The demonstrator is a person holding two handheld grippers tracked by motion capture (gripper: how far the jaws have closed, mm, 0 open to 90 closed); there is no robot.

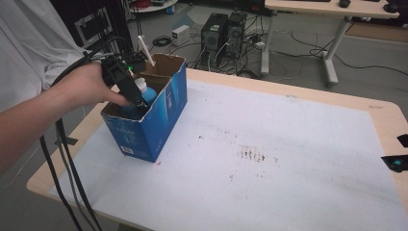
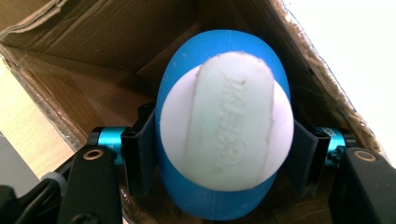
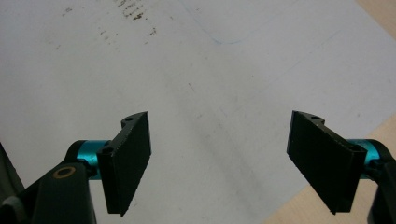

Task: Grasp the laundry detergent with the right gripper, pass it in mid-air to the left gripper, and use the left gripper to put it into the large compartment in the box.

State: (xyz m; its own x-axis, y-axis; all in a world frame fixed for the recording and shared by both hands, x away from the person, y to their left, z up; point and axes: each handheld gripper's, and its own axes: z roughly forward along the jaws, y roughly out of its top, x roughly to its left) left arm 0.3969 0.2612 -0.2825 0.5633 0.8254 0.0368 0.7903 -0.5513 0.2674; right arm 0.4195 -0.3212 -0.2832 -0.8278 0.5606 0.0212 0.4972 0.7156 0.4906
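Blue plastic bottle with a white cap (image 2: 224, 126) stands inside the blue cardboard box (image 1: 159, 115) at the table's left side, and the left gripper (image 2: 224, 154) reaches down and squeezes its sides, likely so it can be lifted straight up. The right gripper (image 3: 233, 158) waits over the white table cover (image 3: 224, 84) with its jaws spread wide and holding nothing.

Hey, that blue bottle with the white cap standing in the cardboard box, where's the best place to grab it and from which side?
Grip the blue bottle on its rounded shoulders just under the white cap, coming straight down through the open top of the box. It stands upright with cardboard walls close around it, so only the top is reachable. The left gripper already straddles it that way.
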